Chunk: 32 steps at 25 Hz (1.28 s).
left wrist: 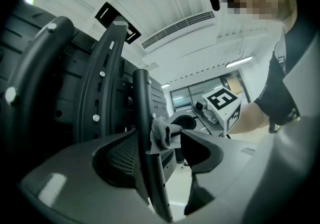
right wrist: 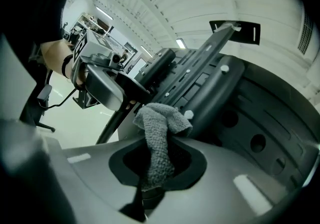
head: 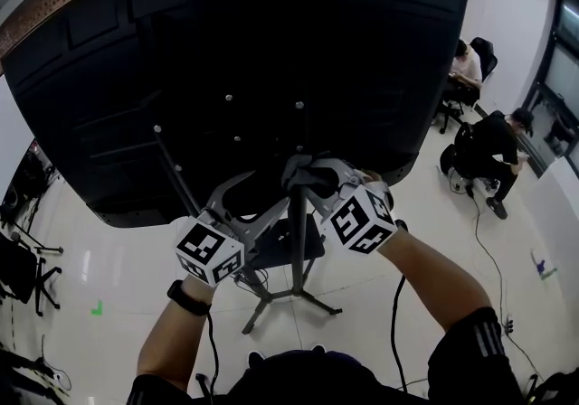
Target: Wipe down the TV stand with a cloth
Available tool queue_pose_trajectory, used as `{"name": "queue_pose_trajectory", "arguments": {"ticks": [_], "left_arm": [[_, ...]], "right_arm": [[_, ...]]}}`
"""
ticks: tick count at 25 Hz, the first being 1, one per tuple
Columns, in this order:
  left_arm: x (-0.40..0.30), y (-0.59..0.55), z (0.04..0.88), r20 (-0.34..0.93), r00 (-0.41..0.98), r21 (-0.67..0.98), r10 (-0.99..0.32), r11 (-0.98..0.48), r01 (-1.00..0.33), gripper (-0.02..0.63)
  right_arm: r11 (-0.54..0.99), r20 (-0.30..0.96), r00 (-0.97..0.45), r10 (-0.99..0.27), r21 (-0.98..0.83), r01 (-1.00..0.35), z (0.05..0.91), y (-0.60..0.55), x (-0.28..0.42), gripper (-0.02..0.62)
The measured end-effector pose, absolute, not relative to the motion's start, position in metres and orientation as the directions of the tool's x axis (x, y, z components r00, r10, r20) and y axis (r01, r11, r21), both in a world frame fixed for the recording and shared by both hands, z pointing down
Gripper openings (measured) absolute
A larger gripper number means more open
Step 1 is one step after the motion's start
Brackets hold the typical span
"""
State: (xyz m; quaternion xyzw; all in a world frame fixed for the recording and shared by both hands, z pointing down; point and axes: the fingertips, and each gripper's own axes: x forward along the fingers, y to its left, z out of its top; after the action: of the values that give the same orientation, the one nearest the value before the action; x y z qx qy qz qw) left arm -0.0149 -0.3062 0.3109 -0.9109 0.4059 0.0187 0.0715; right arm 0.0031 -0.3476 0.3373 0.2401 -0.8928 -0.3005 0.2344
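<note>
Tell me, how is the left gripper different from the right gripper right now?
The right gripper is shut on a grey cloth; the left gripper holds no cloth. The left gripper's jaws stand apart with the stand's black pole between them, while the right gripper has only the cloth between its jaws and holds it against that pole. Both are grey, and both meet at the same pole.

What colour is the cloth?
The cloth is grey, a nubbly weave. It shows best in the right gripper view.
</note>
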Motion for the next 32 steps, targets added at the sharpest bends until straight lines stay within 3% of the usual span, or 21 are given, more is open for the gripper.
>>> {"name": "queue_pose_trajectory", "arguments": {"ticks": [18, 32], "left_arm": [[-0.016, -0.309, 0.442, -0.031, 0.692, 0.081, -0.721, -0.692, -0.717, 0.29], [-0.022, -0.312, 0.593, 0.109, 0.703, 0.234, -0.703, -0.669, -0.706, 0.291]], "right_arm": [[0.81, 0.393, -0.777, -0.492, 0.534, -0.243, 0.481, -0.338, -0.006, 0.043], [0.845, 0.474, -0.727, -0.498, 0.455, -0.282, 0.618, -0.341, -0.003, 0.044]]}}
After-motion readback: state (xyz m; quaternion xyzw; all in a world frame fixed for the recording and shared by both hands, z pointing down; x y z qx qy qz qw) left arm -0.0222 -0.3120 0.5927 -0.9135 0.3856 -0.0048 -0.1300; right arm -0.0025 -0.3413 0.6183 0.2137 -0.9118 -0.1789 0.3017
